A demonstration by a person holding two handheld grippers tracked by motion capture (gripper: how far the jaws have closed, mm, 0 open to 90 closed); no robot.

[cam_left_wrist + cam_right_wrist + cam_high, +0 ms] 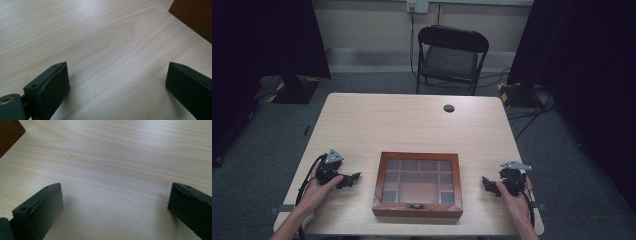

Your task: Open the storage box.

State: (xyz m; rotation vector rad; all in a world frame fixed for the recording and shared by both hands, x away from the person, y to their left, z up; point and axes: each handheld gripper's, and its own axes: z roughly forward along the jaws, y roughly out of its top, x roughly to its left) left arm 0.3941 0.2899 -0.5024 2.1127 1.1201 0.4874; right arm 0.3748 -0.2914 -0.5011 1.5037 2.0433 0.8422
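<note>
A brown wooden box (pixel 418 184) with a glass-paned lid lies shut near the table's front edge, its clasp facing the person. My left gripper (pixel 352 179) rests on the table to the left of the box, open, jaws wide with bare wood between them. My right gripper (pixel 488 184) rests to the right of the box, open as well. A corner of the box (pixel 195 17) shows at the upper right in the left gripper view, and a box corner (pixel 8 133) at the upper left in the right gripper view.
The light wooden table (pixel 412 125) has a dark cable hole (pixel 449 108) near its far edge. A black folding chair (pixel 451 57) stands behind the table. Dark curtains hang at both sides, and cables run across the floor at the right.
</note>
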